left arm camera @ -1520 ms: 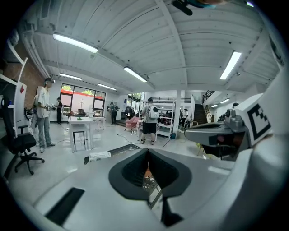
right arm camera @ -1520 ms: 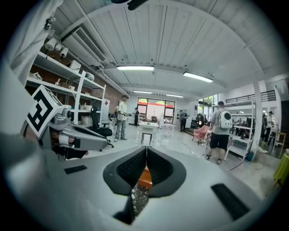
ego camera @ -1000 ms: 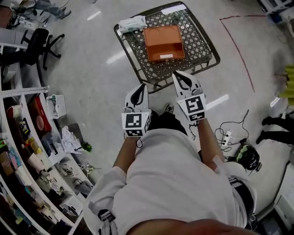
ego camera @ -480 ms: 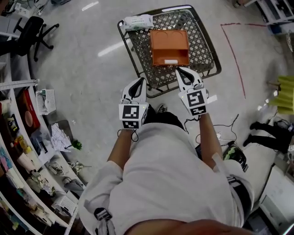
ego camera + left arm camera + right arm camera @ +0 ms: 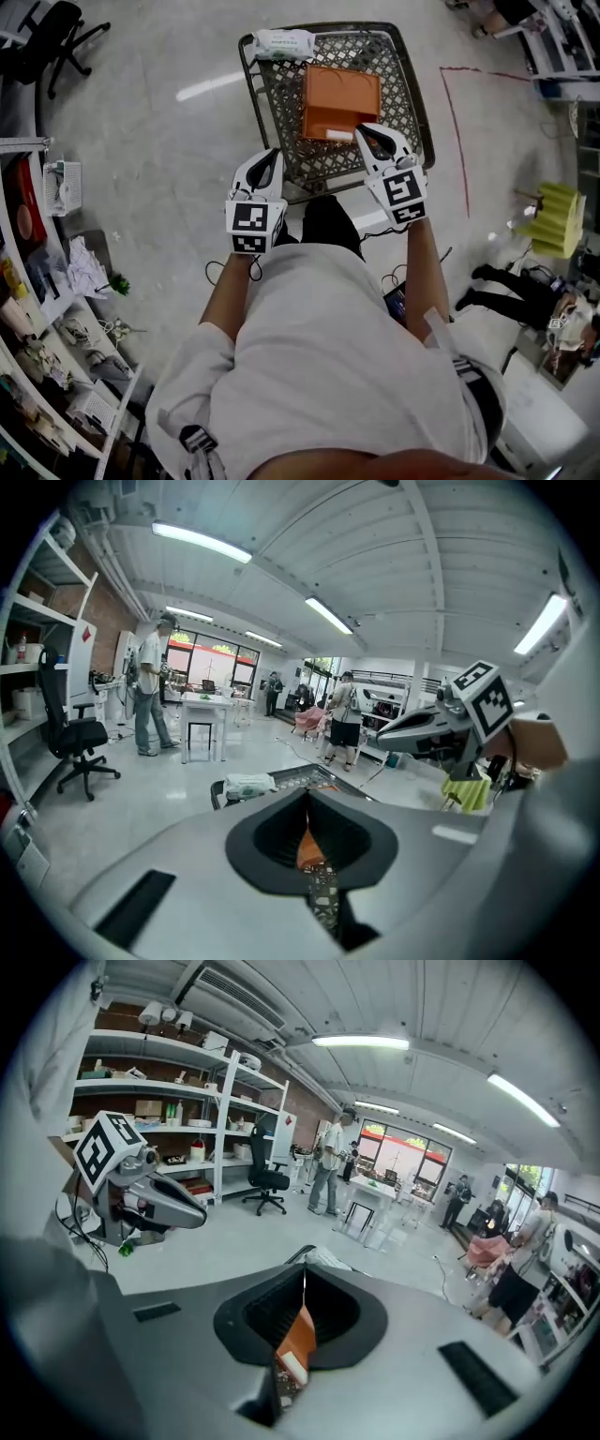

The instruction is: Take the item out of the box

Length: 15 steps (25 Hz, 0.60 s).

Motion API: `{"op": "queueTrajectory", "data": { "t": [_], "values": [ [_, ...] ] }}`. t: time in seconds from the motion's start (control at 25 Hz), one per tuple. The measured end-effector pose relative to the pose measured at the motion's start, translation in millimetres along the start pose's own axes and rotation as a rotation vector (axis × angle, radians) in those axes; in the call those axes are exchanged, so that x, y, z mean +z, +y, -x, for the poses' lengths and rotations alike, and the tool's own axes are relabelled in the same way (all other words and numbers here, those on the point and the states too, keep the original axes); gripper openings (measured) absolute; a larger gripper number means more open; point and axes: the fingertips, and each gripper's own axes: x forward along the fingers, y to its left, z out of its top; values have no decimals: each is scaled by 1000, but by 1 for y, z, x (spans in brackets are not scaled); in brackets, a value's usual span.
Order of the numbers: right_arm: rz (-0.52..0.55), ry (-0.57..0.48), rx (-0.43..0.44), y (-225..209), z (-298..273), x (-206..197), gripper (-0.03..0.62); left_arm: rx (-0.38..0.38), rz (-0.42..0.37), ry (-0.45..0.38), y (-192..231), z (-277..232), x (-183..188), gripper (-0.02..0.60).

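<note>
An orange box (image 5: 339, 101) lies open-topped in a wire cart (image 5: 417, 103); what it holds does not show. A white packet (image 5: 283, 42) rests on the cart's far left corner. My left gripper (image 5: 271, 156) is shut and empty, at the cart's near left rim. My right gripper (image 5: 367, 132) is also shut and empty, its tip over the box's near right corner. In the left gripper view the box (image 5: 309, 847) and the packet (image 5: 249, 785) show past the closed jaws. The right gripper view shows the box (image 5: 298, 1335) through the jaw gap.
Shelves (image 5: 37, 309) full of goods run along the left. An office chair (image 5: 52, 28) stands at the far left. A red tape line (image 5: 452, 131) marks the floor right of the cart. Cables (image 5: 412, 267) and a yellow object (image 5: 551, 220) lie to the right. Several people stand in the room (image 5: 150, 686).
The person has stepped up to the cart. Both grippers have moved forward: the left now reaches the cart's near rim, the right now sits over the box's near corner. Both stayed shut.
</note>
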Motion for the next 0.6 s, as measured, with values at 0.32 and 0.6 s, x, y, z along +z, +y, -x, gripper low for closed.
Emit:
{"op": "queueTrajectory", "data": {
  "t": [0.32,0.6],
  "values": [
    [121,28,221,-3,-32,-18,5,134,65,10,9,-27,-2,11],
    [167,58,392,-11,-61,-51,5,240,170,63,-5,-53,-23,11]
  ]
}}
